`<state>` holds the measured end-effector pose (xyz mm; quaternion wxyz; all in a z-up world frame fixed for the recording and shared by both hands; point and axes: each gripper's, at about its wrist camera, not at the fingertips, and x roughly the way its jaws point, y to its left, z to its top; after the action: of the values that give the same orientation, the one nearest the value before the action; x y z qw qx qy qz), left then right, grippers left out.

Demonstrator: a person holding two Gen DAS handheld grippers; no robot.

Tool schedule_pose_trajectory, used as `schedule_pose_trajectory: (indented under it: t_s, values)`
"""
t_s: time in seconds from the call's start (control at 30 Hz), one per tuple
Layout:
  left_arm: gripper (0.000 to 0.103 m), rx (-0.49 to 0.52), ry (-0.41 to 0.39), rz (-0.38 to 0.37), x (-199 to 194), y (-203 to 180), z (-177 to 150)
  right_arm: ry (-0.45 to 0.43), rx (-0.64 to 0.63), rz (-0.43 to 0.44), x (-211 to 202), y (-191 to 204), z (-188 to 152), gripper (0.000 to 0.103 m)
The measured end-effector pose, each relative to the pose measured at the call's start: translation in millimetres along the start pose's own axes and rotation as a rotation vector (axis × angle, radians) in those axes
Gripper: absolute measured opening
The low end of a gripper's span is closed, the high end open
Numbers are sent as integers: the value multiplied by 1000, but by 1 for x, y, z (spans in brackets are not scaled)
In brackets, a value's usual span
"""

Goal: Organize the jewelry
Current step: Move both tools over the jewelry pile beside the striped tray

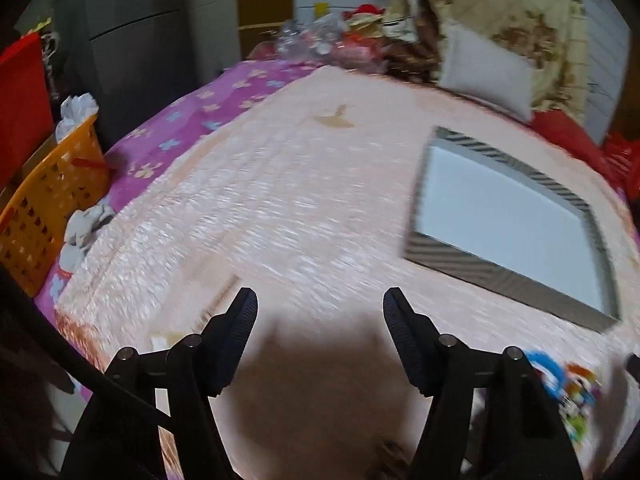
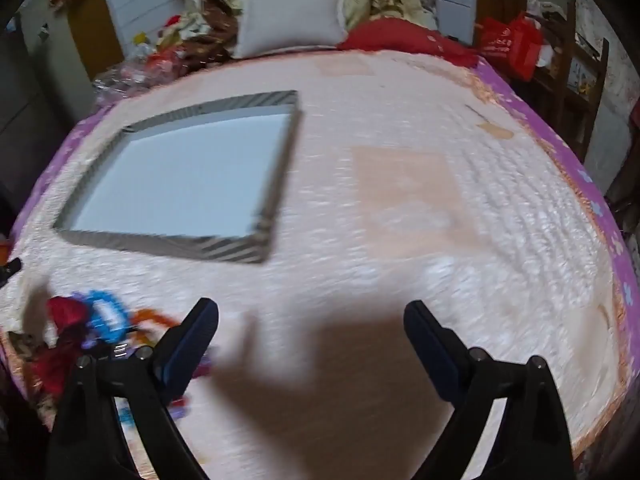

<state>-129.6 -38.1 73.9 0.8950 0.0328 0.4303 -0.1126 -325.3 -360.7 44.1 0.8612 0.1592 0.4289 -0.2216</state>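
Left wrist view shows the left gripper (image 1: 320, 300) with its two black ribbed fingers spread wide and nothing between them, only its own dark shadow on the pale pink bedspread (image 1: 280, 200). Motion blur smears the whole picture, so the weave of the cloth reads as streaks. Just right of the right finger, half hidden behind it, lies the jewelry pile (image 1: 568, 388): a blue beaded ring plus orange, green and purple bits, too blurred to count. Beyond it sits one shallow rectangular tray (image 1: 460, 256) with grey-and-white striped walls and a plain pale floor, well apart from the pile. At the left edge stands one orange perforated plastic basket (image 1: 44, 208), cut off by the frame.

In the right wrist view the right gripper (image 2: 312, 308) also stands spread, two dark fingers with bluish pads, holding nothing, over a shadow on the same bedspread (image 2: 420, 208). The jewelry pile (image 2: 104, 316) lies left of and partly behind the left finger: a blue beaded loop, an orange strand, a red tufted mass, purple pieces; their number cannot be made out. The tray (image 2: 224, 252) lies beyond, left of centre, holding nothing visible. One grey-white pillow (image 2: 292, 20) rests at the far end of the bed.
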Motion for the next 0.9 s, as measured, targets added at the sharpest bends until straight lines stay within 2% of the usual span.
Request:
schedule_pose_trajectory:
  t_s: [0.13, 0.3, 0.4, 0.53, 0.9]
  values:
    - [51, 34, -34, -15, -25, -22, -17, -28, -53, 1, -15, 17, -8, 96]
    - [51, 67, -34, -37, -41, -44, -33, -56, -106, 5, -27, 37, -11, 96]
    - [51, 85, -51, -32, -47, -51, -40, -69, -105, 41, -36, 41, -10, 96]
    - [51, 97, -65, -46, -55, -56, -44, -88, -124, 79, -41, 47, -14, 96]
    - [50, 76, -67, -46, -61, -57, -47, -127, -148, 72, -52, 56, -16, 96]
